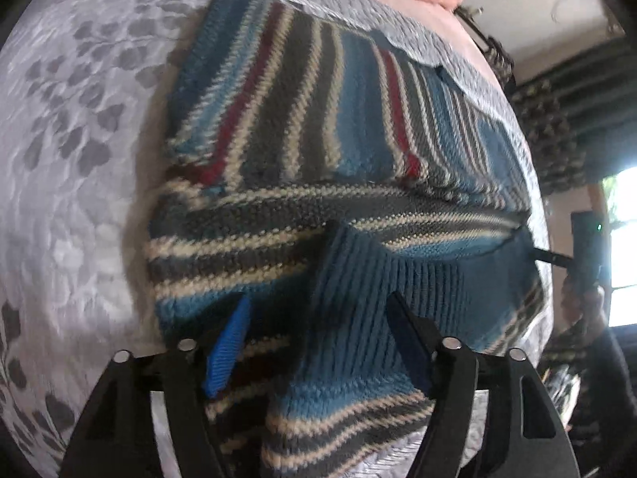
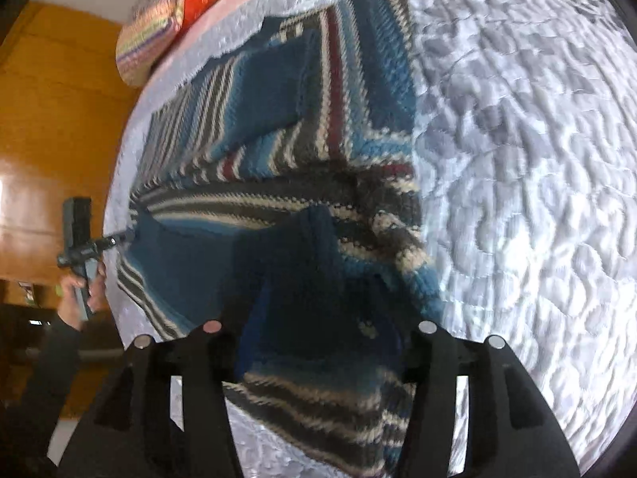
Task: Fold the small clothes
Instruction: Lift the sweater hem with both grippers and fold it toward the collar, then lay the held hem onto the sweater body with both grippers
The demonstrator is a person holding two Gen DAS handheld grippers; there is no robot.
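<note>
A striped knit sweater (image 1: 302, 127) in blue, grey, cream and red lies partly folded on a white quilted bedspread (image 1: 79, 159). My left gripper (image 1: 318, 318) is at its near edge. Both blue-padded fingers (image 1: 227, 342) stand wide apart, with a ribbed blue fold of the sweater between them, and the left pad's inner face is bare. In the right wrist view the same sweater (image 2: 278, 99) fills the middle. My right gripper (image 2: 318, 330) straddles a dark blue fold, jaws wide apart. Each view shows the other gripper's tip touching the sweater's far edge: right gripper (image 1: 549, 255), left gripper (image 2: 115, 241).
The bedspread (image 2: 517, 159) stretches wide to the right of the sweater. A stack of colourful folded fabrics (image 2: 159, 20) sits at the far end of the bed. An orange wooden wardrobe (image 2: 47, 119) stands beyond the bed's edge. A person's hand (image 2: 79, 298) holds the left gripper.
</note>
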